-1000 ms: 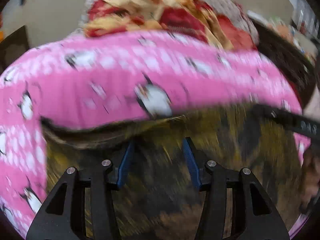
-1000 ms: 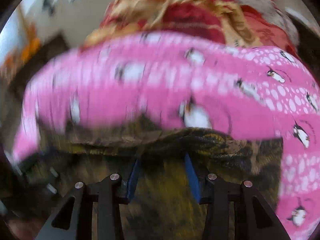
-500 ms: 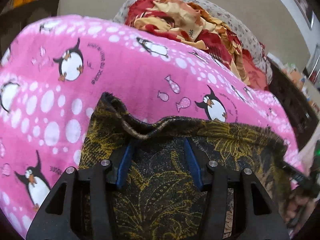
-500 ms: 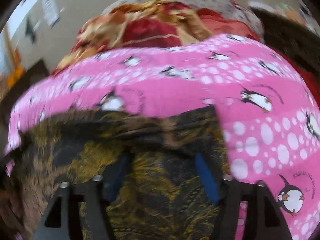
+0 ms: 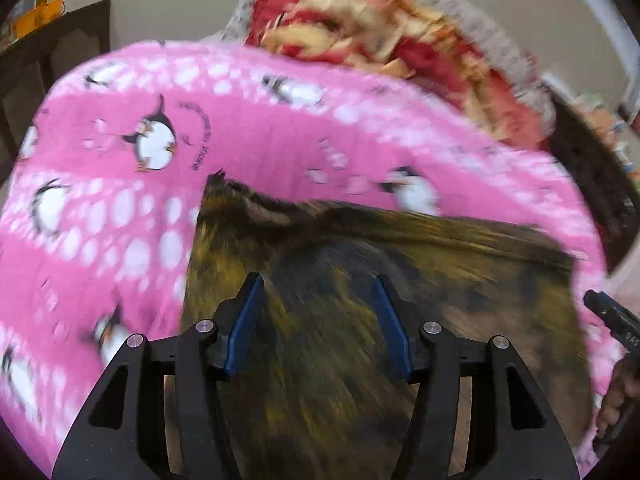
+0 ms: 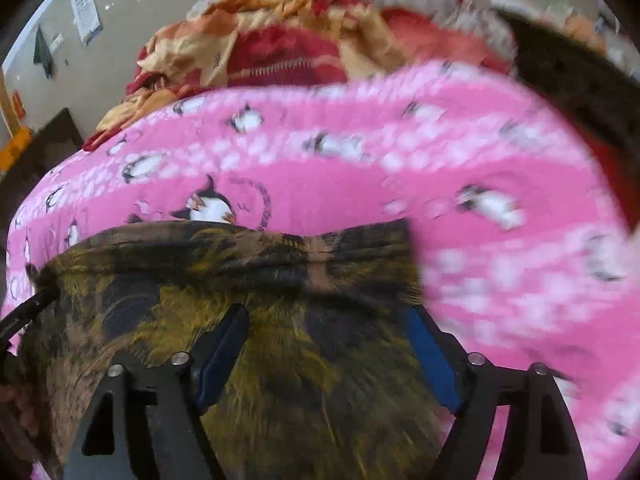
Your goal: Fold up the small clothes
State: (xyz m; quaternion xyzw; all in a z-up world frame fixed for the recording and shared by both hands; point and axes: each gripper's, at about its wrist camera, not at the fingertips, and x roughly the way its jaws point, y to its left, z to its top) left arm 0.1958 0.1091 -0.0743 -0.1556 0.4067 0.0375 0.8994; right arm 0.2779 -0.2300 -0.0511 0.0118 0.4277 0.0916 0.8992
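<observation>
A dark cloth with a yellow leaf pattern (image 5: 400,288) lies flat on a pink penguin blanket (image 5: 120,220), its far edge slightly rumpled. My left gripper (image 5: 317,284) hovers over the cloth's near left part. Its jaws are opening, and the blue pads (image 5: 244,320) stand apart without pressing on the fabric. In the right wrist view the same cloth (image 6: 200,280) lies under my right gripper (image 6: 326,316). That gripper's jaws are also opening wide and pinch nothing. The right gripper's tip (image 5: 612,316) shows at the cloth's right edge.
A red and yellow crumpled bedcover (image 6: 280,52) is heaped behind the blanket (image 6: 460,184). Dark furniture (image 5: 52,60) stands at the far left and a dark headboard (image 6: 568,80) at the right. A hand (image 5: 616,392) holds the right gripper.
Both grippers have drawn back from the cloth's far edge, which now lies on the blanket. The right jaws have opened much wider, the left ones slightly.
</observation>
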